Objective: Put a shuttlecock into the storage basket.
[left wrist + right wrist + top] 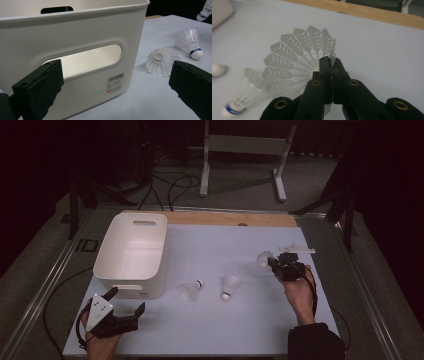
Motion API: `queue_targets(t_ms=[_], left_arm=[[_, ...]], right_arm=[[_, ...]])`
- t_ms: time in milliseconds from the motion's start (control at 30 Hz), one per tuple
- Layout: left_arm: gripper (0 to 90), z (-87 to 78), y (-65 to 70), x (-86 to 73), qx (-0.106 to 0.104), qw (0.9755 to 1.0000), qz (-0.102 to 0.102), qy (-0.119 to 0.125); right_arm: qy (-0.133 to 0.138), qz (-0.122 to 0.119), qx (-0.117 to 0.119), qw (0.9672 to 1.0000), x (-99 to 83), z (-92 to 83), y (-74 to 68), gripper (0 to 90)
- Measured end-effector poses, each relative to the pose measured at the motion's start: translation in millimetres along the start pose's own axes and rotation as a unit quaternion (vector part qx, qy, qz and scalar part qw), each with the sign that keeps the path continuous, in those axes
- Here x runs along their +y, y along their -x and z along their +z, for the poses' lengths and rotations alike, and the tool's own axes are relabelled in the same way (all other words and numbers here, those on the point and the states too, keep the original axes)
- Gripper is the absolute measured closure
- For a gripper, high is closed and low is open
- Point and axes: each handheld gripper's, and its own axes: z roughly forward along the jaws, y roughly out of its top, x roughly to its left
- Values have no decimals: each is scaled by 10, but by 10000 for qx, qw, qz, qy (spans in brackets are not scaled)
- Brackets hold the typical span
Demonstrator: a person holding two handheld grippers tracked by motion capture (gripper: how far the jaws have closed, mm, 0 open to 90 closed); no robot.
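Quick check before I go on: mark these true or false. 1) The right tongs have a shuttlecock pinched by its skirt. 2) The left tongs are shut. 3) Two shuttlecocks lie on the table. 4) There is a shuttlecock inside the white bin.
1) True: the right tongs are shut on the skirt of a shuttlecock.
2) False: the left tongs stand open, beside the white bin.
3) True: one shuttlecock and another lie on the table between bin and right hand.
4) False: the high view shows nothing in the bin.
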Motion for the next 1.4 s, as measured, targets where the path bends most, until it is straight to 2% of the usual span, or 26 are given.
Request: queue_targets(t_ms=[67, 300, 533, 1400], left_arm=[[1, 0, 1, 0, 2, 10000, 11, -7], [1, 5, 1, -1, -5, 10000, 10, -13], [1, -2, 3, -3, 0, 10000, 3, -5], [1, 4, 6, 4, -9, 10000, 7, 8]], right_arm=[[20, 39, 13, 10000, 12, -6, -9, 899], [46, -68, 27, 10000, 75, -30, -52, 899], [70, 9, 98, 9999, 126, -36, -84, 898], [187, -146, 205, 9995, 402, -89, -258, 900]])
